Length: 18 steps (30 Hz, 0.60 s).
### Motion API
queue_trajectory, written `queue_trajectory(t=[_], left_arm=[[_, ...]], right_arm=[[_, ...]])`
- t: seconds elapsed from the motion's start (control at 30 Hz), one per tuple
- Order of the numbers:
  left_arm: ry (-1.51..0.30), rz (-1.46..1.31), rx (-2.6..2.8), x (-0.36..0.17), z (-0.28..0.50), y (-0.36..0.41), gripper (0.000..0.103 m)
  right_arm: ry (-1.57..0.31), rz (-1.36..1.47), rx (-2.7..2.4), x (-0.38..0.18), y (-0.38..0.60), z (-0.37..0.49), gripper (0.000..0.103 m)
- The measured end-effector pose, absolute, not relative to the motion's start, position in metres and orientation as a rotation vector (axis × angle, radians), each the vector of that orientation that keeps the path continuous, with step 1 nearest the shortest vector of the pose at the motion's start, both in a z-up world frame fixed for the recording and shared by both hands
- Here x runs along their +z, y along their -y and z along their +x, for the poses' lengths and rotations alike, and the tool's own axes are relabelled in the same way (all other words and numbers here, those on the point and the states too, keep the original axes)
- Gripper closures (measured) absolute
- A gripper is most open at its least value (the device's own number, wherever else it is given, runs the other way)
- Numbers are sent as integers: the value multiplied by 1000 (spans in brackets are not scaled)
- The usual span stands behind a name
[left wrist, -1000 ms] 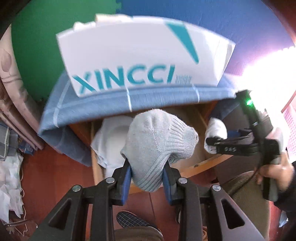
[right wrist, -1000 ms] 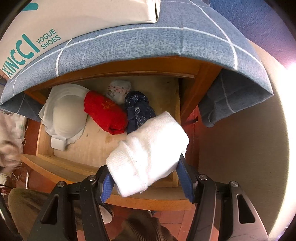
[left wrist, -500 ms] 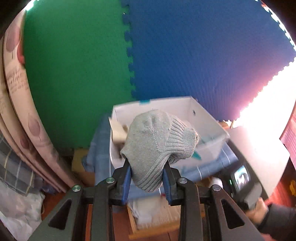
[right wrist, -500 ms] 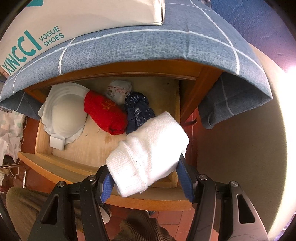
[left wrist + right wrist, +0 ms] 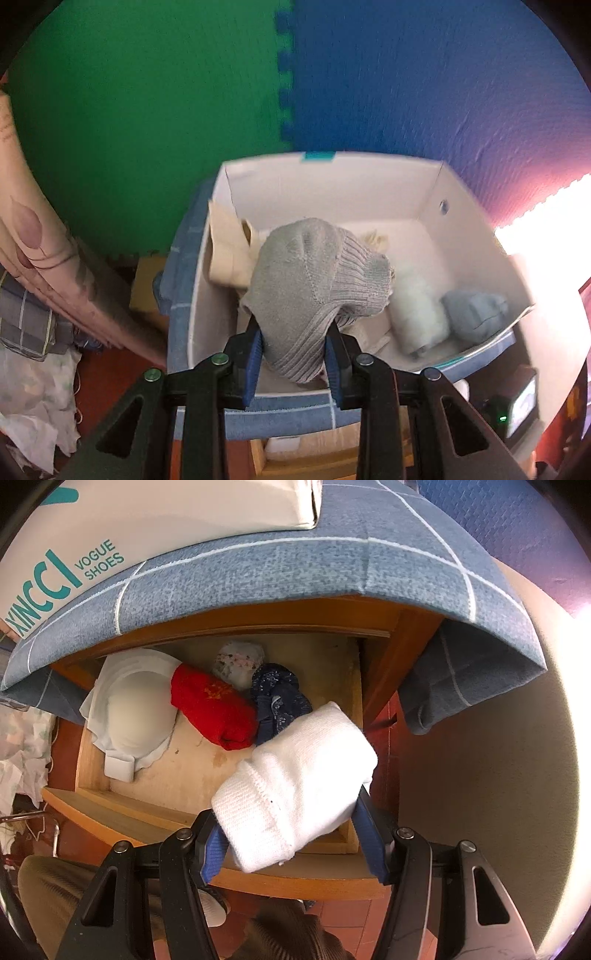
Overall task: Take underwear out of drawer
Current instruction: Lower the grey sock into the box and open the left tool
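My left gripper (image 5: 293,350) is shut on a grey knitted roll (image 5: 317,291) and holds it over the open white shoe box (image 5: 332,184), which holds beige, white and pale blue rolled items. My right gripper (image 5: 291,845) is shut on a white knitted roll (image 5: 295,790) above the front right of the open wooden drawer (image 5: 122,808). In the drawer lie a white bra (image 5: 136,709), a red roll (image 5: 214,709), a dark blue patterned roll (image 5: 280,698) and a pale floral roll (image 5: 240,659).
The box stands on a blue checked cloth (image 5: 332,565) covering the cabinet top. Green and blue foam mats (image 5: 184,92) line the wall behind. A curtain (image 5: 33,240) and piled cloth are at the left. My knees (image 5: 48,897) are below the drawer front.
My left gripper rose from in front of the drawer and moved forward over the shoe box with the grey roll. The right gripper has stayed nearly still with the white roll.
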<state>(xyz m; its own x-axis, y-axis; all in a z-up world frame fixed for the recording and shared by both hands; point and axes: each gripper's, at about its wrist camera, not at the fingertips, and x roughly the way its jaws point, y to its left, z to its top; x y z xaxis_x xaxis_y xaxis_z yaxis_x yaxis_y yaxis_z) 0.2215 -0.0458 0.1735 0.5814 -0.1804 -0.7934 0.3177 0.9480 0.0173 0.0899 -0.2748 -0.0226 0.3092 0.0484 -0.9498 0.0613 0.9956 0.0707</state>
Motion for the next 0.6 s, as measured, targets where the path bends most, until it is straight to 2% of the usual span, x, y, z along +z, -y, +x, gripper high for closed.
queue_trajectory(t=[0.33, 0.53, 0.6], left_arm=[[-1008, 145, -257, 149, 247, 56, 72], [-1011, 154, -248, 149, 247, 57, 66], [-998, 178, -239, 153, 243, 60, 60]], right_arm=[[-1264, 100, -6, -23, 273, 91, 46], [-1265, 98, -7, -23, 272, 92, 46], [-1268, 96, -6, -24, 271, 92, 46]])
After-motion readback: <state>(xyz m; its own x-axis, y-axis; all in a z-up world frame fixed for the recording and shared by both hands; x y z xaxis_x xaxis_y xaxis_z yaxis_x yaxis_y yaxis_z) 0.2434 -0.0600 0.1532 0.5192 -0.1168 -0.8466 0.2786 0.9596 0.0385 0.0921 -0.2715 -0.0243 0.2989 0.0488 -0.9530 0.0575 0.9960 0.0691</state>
